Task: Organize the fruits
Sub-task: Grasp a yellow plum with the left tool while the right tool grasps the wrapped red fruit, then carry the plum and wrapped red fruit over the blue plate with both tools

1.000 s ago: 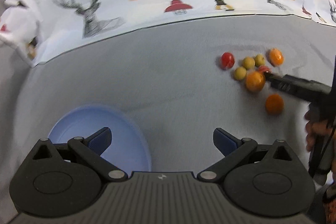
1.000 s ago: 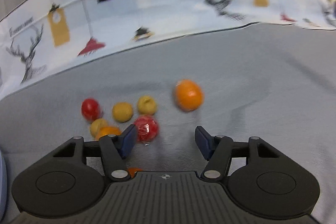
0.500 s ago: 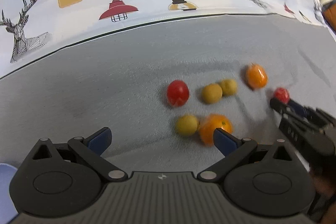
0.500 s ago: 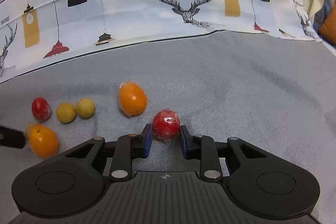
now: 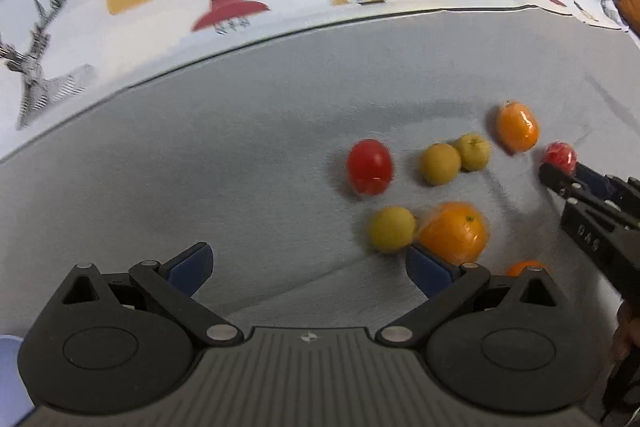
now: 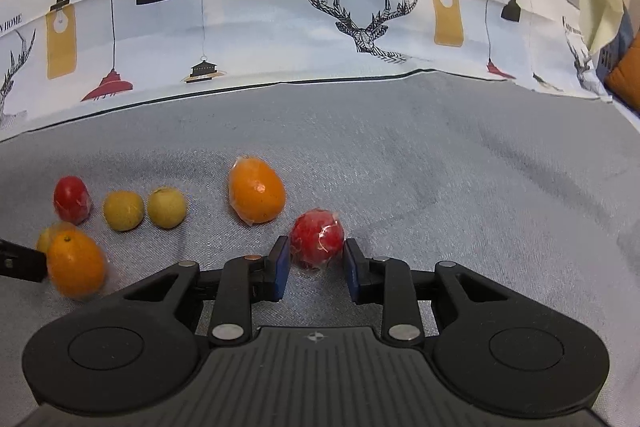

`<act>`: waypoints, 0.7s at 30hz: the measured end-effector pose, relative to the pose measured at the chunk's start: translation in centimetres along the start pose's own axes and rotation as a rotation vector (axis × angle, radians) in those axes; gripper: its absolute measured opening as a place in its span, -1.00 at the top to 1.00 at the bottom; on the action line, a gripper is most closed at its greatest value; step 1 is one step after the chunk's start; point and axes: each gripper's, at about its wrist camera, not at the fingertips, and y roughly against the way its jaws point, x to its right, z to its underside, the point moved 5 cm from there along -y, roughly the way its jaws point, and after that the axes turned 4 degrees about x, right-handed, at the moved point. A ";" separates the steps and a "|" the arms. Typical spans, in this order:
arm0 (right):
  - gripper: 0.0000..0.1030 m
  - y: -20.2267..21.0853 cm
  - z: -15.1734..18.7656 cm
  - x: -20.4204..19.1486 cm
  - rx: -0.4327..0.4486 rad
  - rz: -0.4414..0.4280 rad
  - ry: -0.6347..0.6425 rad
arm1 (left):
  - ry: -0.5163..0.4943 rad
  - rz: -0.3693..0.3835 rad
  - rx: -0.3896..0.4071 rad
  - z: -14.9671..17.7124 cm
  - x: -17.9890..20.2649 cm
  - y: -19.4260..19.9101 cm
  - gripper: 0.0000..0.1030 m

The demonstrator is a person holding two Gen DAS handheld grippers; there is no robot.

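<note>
Several wrapped fruits lie on the grey cloth. My right gripper (image 6: 314, 261) is shut on a red fruit (image 6: 317, 239), which also shows in the left wrist view (image 5: 560, 155). My left gripper (image 5: 308, 263) is open and empty, its right finger next to a big orange (image 5: 454, 233) and a yellow fruit (image 5: 391, 229). Farther off lie another red fruit (image 5: 369, 167), two yellow fruits (image 5: 439, 163) (image 5: 474, 151) and a second orange (image 5: 517, 127). A third orange (image 5: 526, 267) peeks out behind the left gripper's right finger.
A light blue bowl's rim (image 5: 10, 375) shows at the lower left edge of the left wrist view. A white printed cloth (image 6: 320, 27) with deer and lamps borders the grey area at the back.
My left gripper swung right from the blue bowl to the fruit pile and moved closer. My right gripper closed on the red fruit and holds it.
</note>
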 end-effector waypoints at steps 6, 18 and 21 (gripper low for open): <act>0.40 -0.3 -0.1 -0.6 0.011 0.020 0.021 | -0.057 0.018 0.024 -0.1 2.0 -0.6 -0.80; 0.44 0.2 -0.8 -0.1 0.052 0.053 -0.040 | -0.217 -0.018 0.161 0.5 5.2 1.8 0.47; 0.44 1.1 -1.6 0.7 0.131 0.097 -0.082 | -0.165 -0.031 0.154 1.8 3.8 4.5 0.47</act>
